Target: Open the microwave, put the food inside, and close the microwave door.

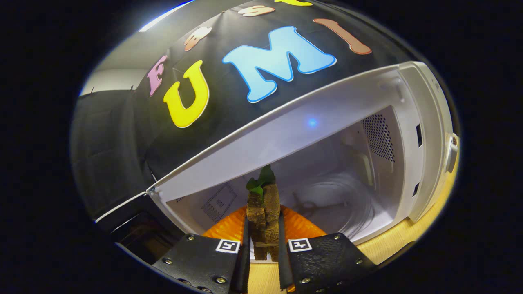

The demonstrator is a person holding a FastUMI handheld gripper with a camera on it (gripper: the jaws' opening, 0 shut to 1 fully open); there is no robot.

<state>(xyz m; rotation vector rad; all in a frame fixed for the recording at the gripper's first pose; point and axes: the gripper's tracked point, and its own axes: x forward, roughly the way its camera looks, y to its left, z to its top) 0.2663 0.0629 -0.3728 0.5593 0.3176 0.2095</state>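
Observation:
My gripper [263,241] is shut on a brown, rough-skinned food piece with green leaves on top [264,208]; it stands upright between the two fingers. An orange ribbed piece [300,226] shows on both sides just behind the fingers; whether it belongs to the food I cannot tell. Just beyond is the white microwave [412,134], its cavity open and facing me. Inside lies the round glass turntable [347,196], bare. The food hangs in front of the cavity's lower front edge, left of the turntable's middle. The dark open door [135,232] hangs at the cavity's left.
The microwave stands on a light wooden tabletop [388,245], which shows under the fingers and along the cavity's front. A perforated vent panel [378,136] is on the cavity's right wall. The booth's black cloth wall rises behind the microwave.

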